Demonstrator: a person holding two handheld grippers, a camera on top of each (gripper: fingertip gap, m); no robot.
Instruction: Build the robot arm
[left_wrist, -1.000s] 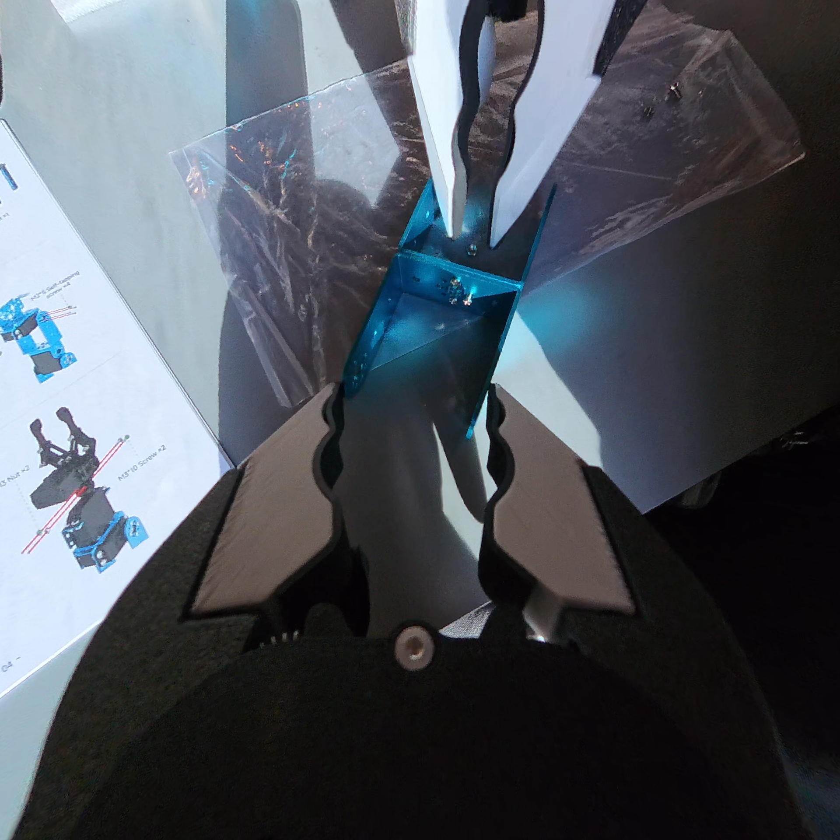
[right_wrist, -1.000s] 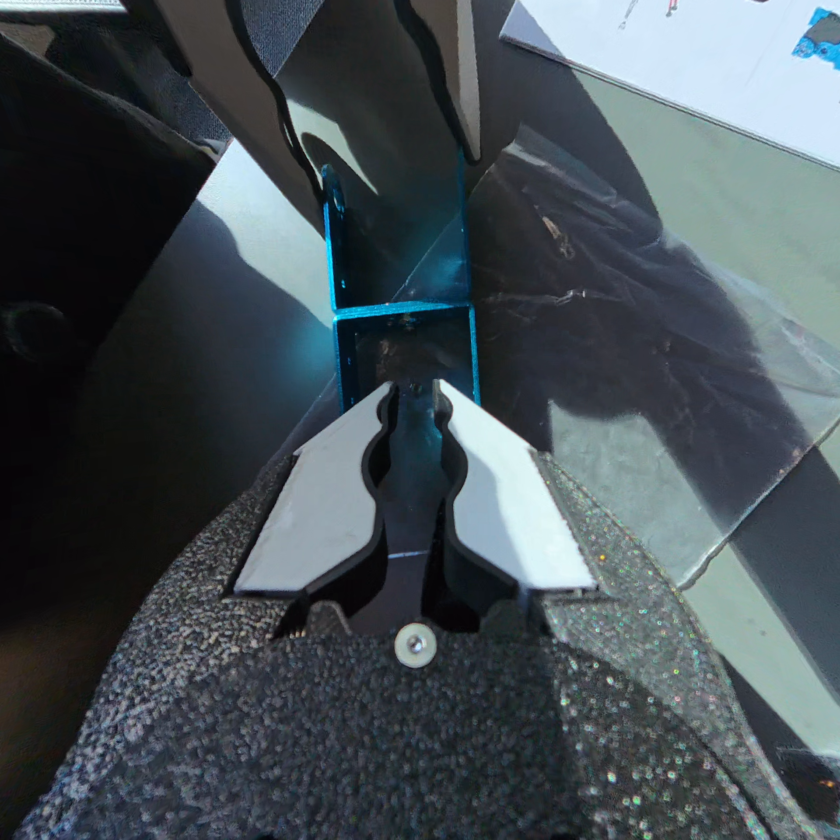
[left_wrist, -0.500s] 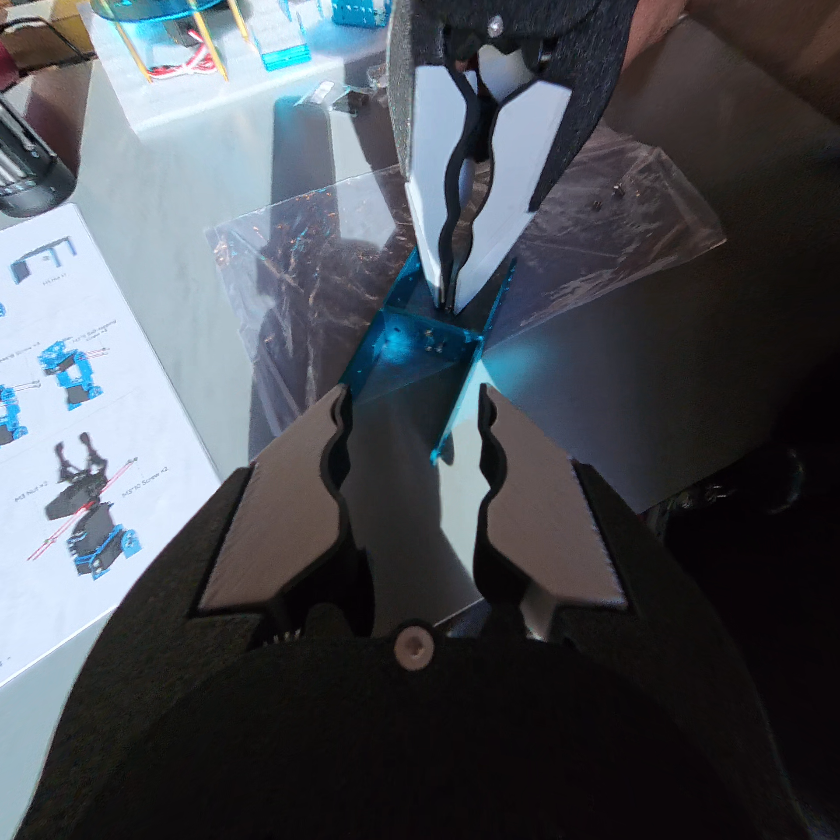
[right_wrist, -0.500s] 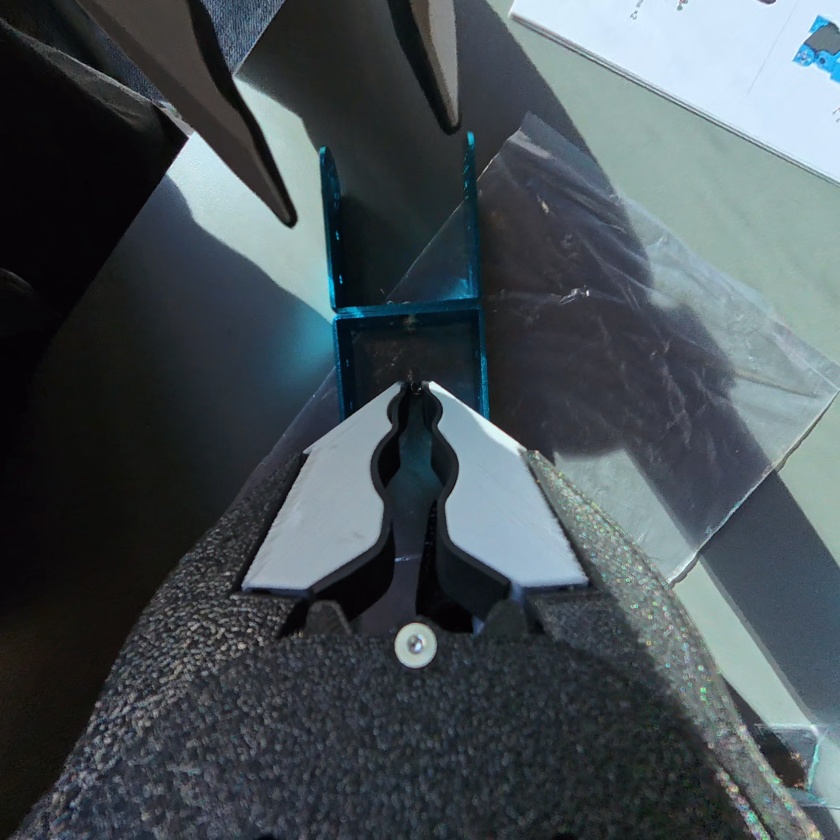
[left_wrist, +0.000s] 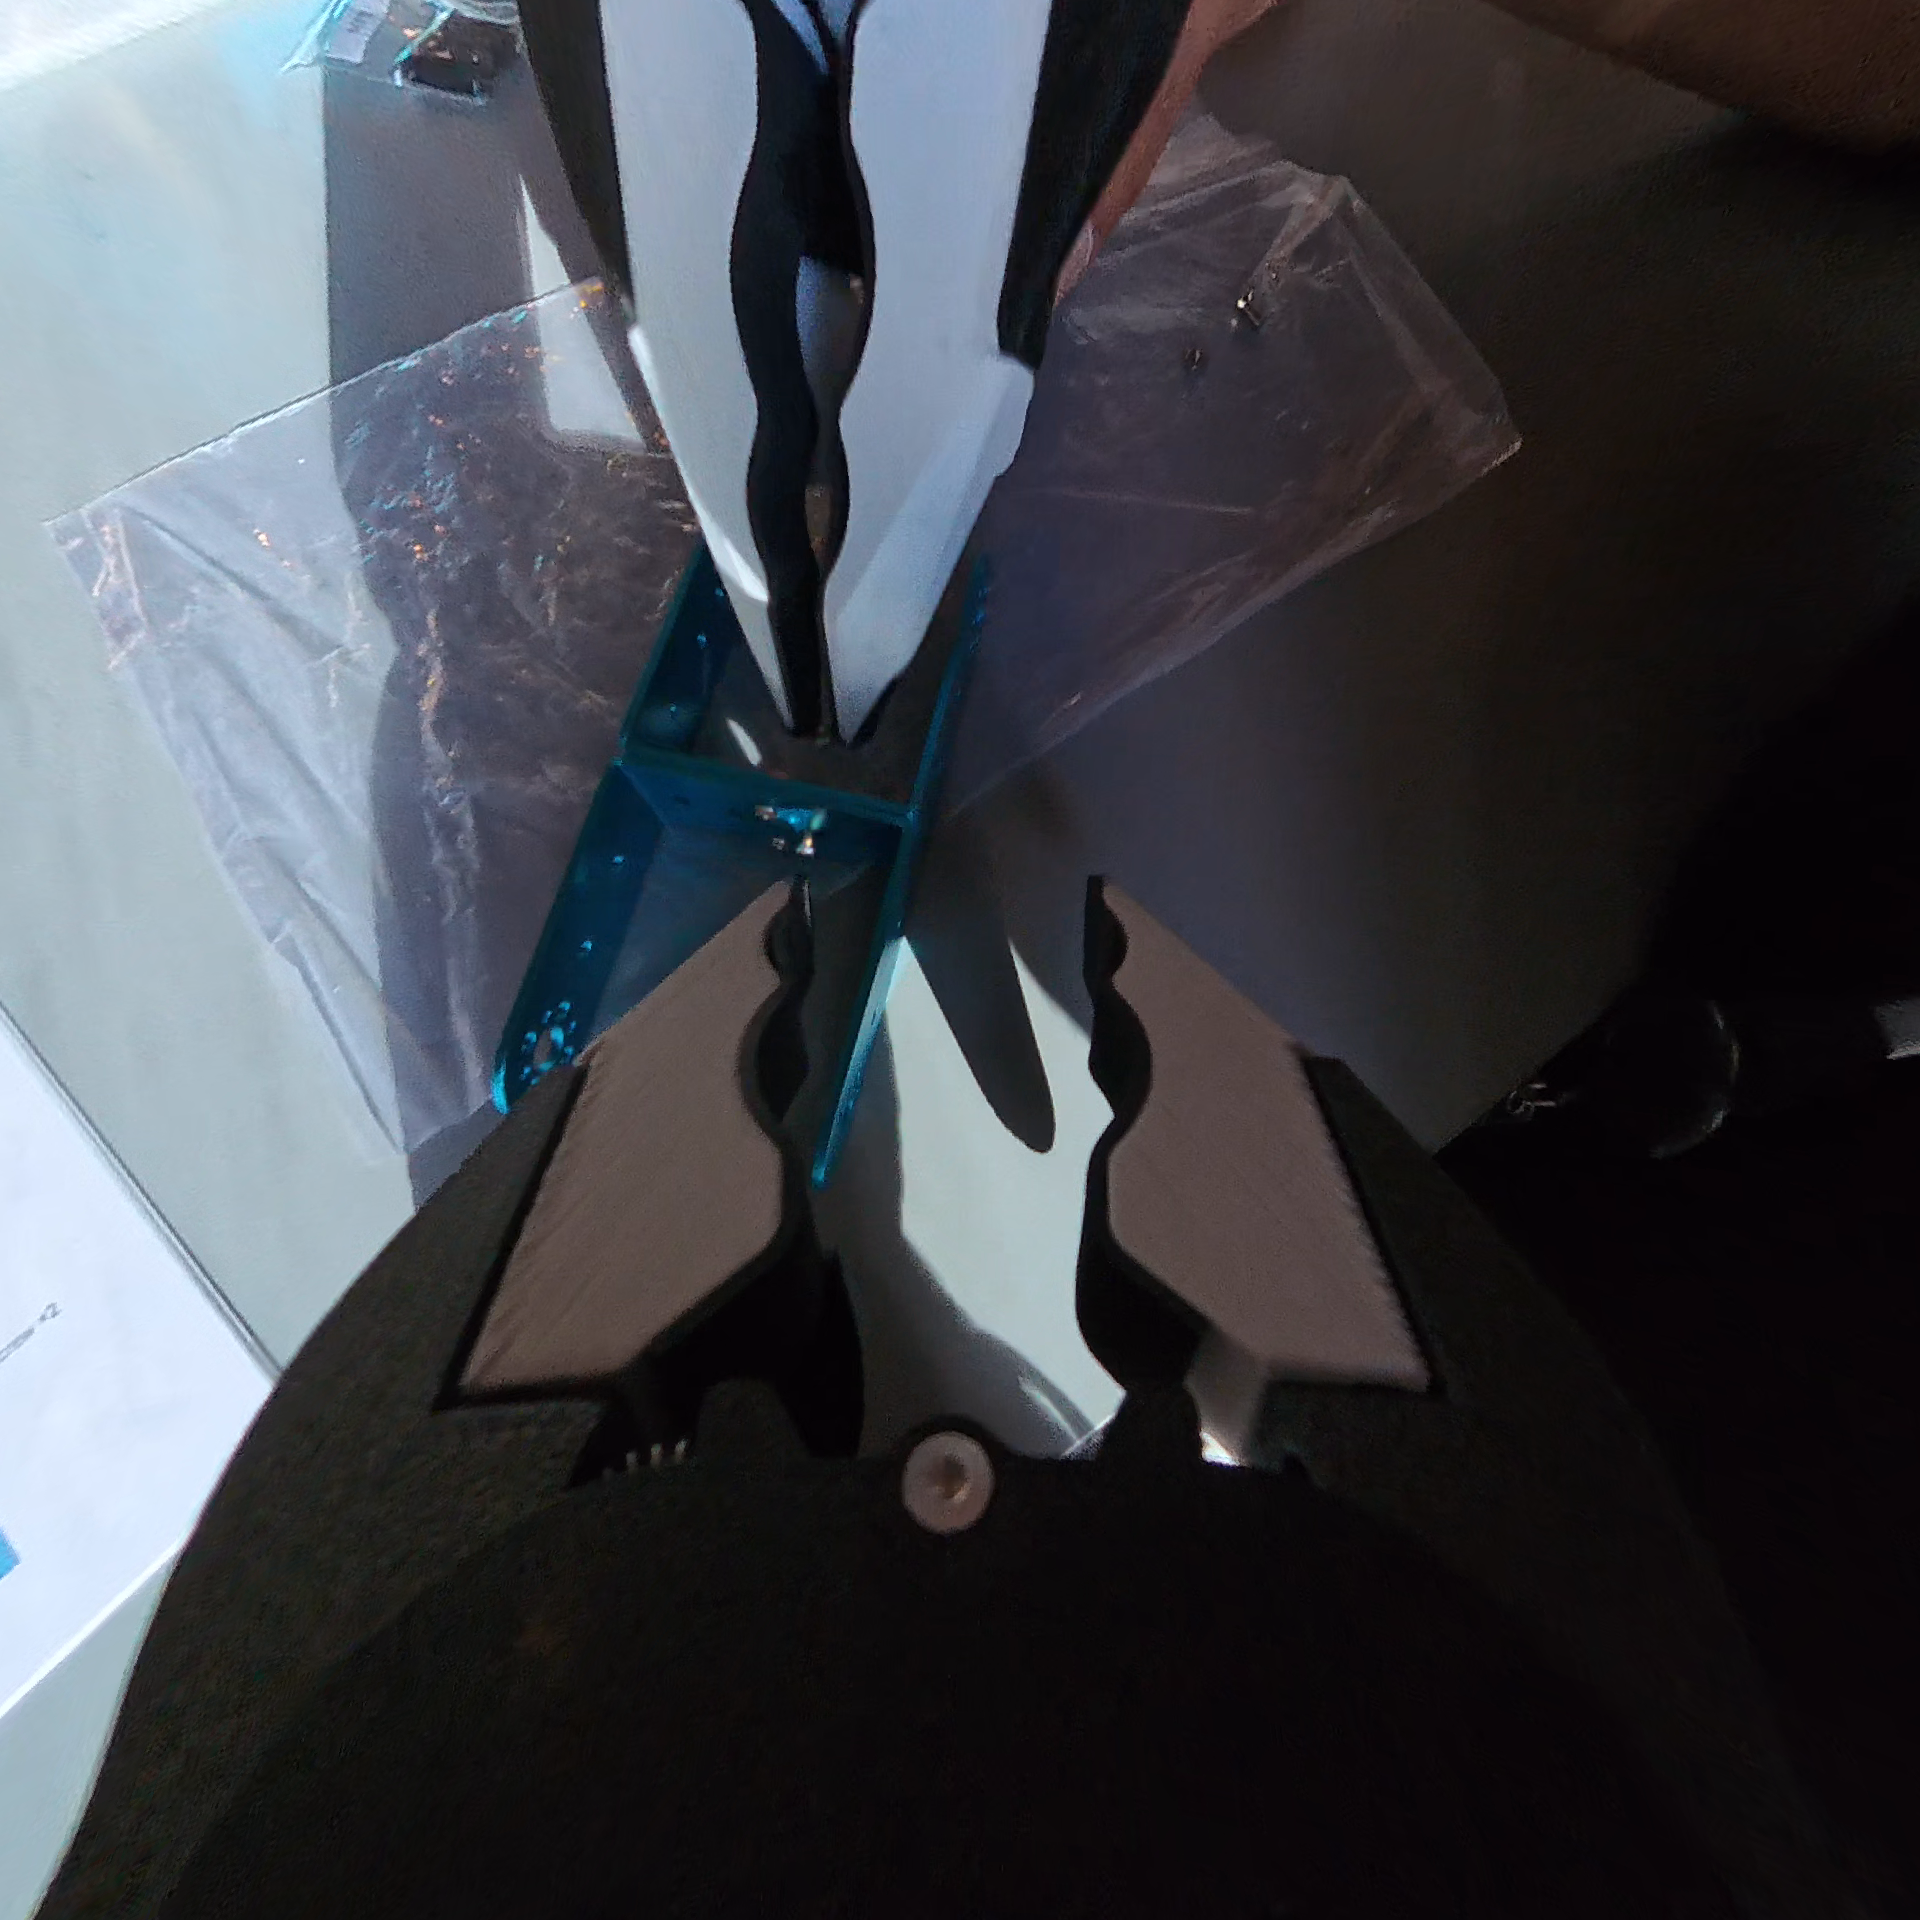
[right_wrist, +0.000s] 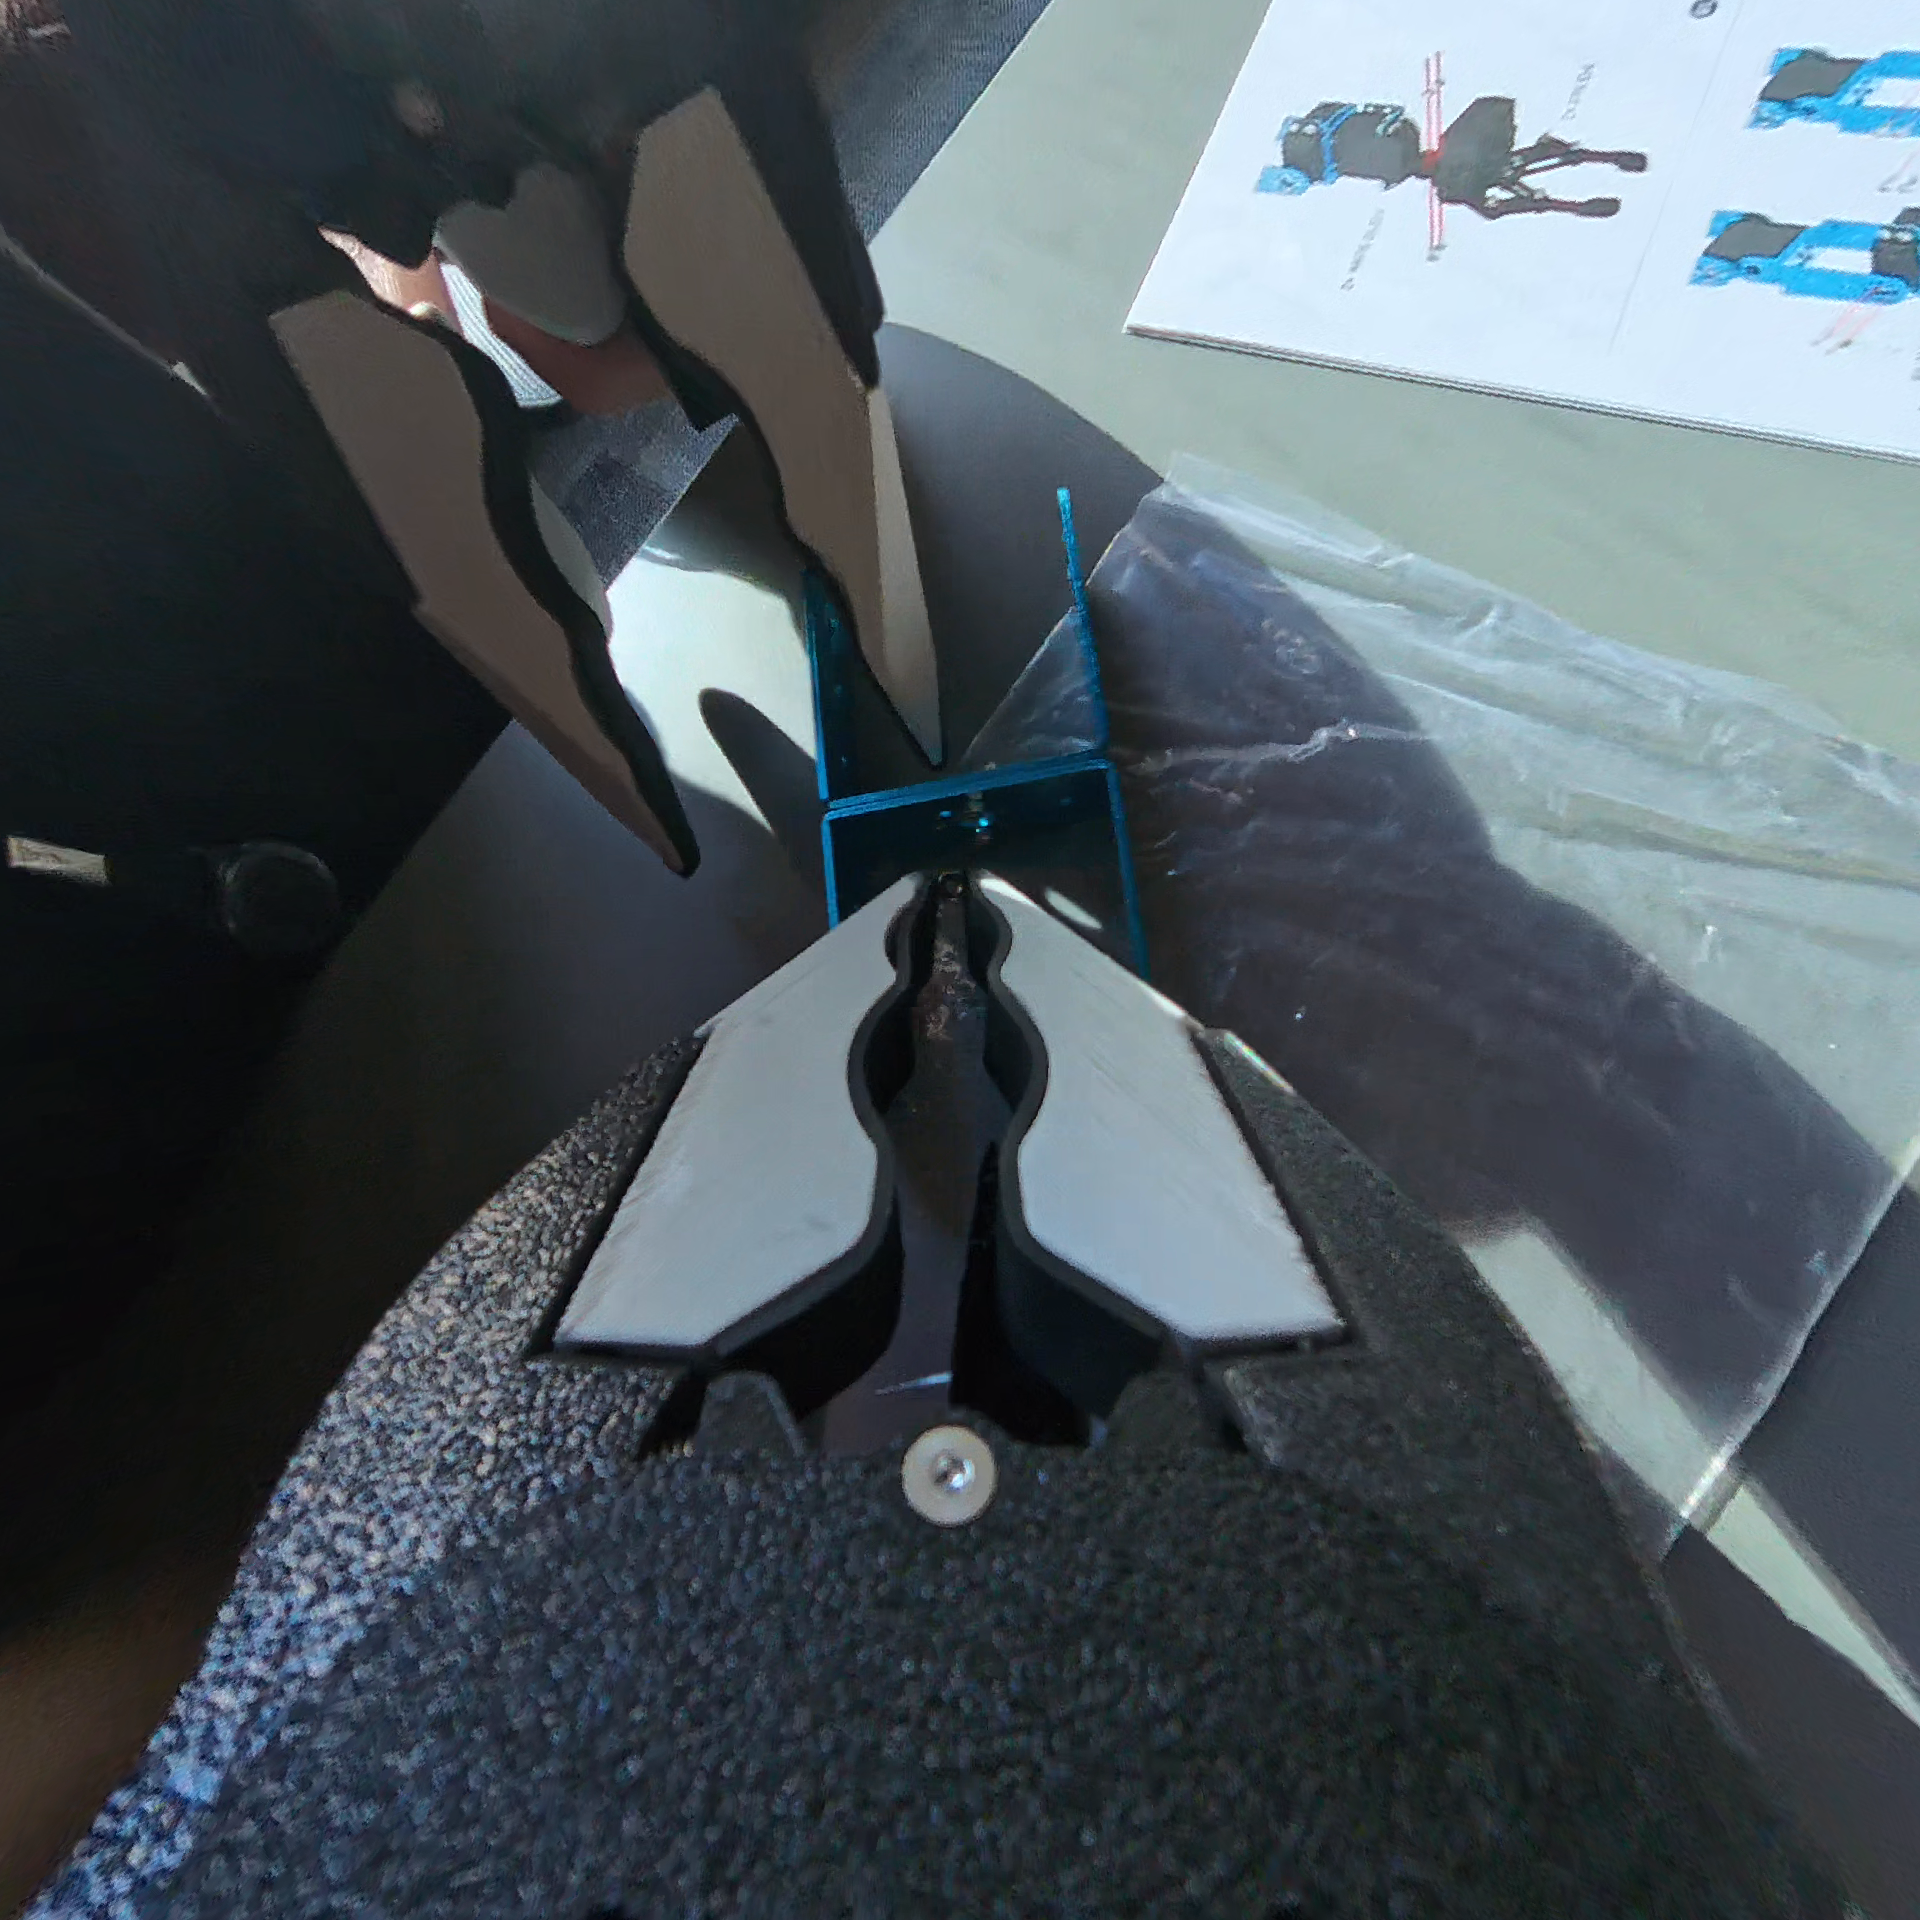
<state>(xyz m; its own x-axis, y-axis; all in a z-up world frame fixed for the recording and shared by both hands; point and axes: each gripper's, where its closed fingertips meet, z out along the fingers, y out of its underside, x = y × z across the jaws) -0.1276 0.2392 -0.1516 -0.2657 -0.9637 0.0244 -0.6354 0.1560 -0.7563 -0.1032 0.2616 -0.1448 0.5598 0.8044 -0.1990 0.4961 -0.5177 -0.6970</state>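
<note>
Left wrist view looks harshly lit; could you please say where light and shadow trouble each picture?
Left wrist view: hard sunlight bleaches the right claw; the table goes dark on the right. Right wrist view: a broad shadow darkens the plastic bag; the printed sheet looks slightly soft.

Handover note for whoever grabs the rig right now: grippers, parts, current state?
Left gripper: open, straddling one side wall of the blue bracket, not clamped.
Right gripper: shut, tips at the bracket's cross plate by its screw. Whether it pinches anything is unclear.
The bracket stands on the table at the edge of a clear plastic bag. The instruction sheet lies beyond the bag.
</note>
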